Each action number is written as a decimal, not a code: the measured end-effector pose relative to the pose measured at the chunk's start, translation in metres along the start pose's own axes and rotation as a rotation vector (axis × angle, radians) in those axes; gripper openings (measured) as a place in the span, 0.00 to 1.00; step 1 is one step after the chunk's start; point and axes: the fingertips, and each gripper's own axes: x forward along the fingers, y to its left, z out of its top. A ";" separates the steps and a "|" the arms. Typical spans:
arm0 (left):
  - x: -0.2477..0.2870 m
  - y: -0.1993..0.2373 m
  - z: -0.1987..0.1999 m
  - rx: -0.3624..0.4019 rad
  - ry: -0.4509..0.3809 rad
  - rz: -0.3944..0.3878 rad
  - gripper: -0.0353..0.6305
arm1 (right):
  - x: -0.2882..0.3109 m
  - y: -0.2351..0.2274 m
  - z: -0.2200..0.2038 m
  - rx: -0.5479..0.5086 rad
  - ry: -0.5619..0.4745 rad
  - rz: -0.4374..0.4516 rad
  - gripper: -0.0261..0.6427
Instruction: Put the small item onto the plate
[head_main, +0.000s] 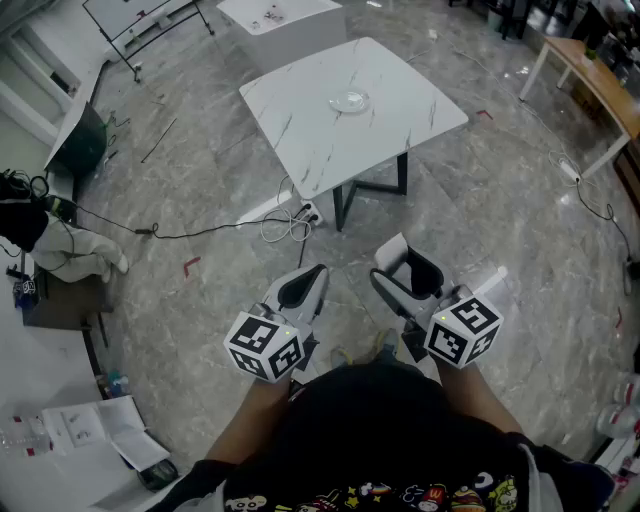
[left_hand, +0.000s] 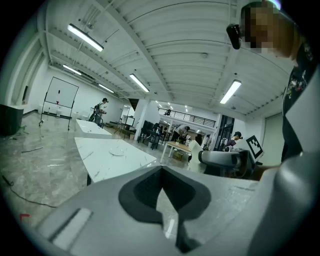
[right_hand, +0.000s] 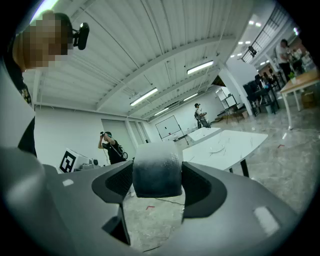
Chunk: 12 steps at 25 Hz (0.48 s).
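A clear glass plate (head_main: 349, 101) lies on the white marble table (head_main: 300, 130), well ahead of me across the floor. Both grippers are held close to my body, far short of the table. My right gripper (head_main: 410, 272) is shut on the small item (right_hand: 156, 172), a stubby piece that is dark below and white on top, wedged between the pads. The jaws of my left gripper (head_main: 304, 290) are shut with nothing between them. From the left gripper view the plate (left_hand: 116, 151) and table (left_hand: 100, 162) show to the left; the right gripper view has the plate (right_hand: 216, 149) to the right.
A power strip with coiled cables (head_main: 298, 217) lies on the floor by the table leg. A second white table (head_main: 280, 20) stands behind, a wooden table (head_main: 600, 85) at the far right. A bin (head_main: 80, 140) and bags (head_main: 75, 252) stand left. Several people stand in the background.
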 end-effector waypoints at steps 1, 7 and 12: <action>0.002 0.002 0.001 0.009 0.000 -0.002 0.05 | 0.002 0.001 0.002 -0.004 -0.008 -0.006 0.53; 0.006 0.005 -0.005 0.010 0.014 -0.007 0.05 | 0.002 0.007 -0.007 -0.021 -0.001 -0.023 0.53; 0.016 -0.002 -0.008 -0.002 0.034 -0.030 0.05 | -0.003 -0.002 -0.007 0.018 -0.009 -0.033 0.53</action>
